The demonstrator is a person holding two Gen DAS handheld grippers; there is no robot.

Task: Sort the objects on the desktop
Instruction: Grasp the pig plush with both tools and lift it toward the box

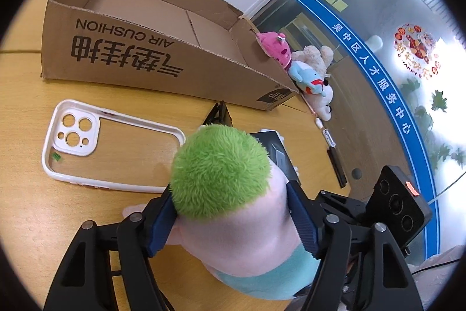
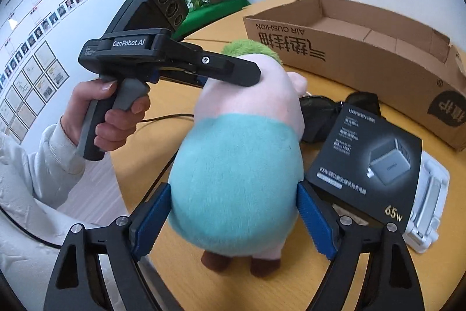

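- Two tongs on one plush doll — green hair, pink head, teal body, brown feet.
- My left tongs pinch the doll's pink head just under the green tuft; blue pads press in on both sides.
- My right tongs pinch the teal body lower down; pads touch the fabric on each flank.
- Doll upright, feet just above or on the desk — contact cannot be told.
- Cardboard box marked AIR CUSHION sits behind the doll, open top.
- White phone case lies flat on the desk, left of the doll in the left view.
- Black charger carton marked 65w lies just right of the doll.
- Small plush toys are bunched at the box's far corner.
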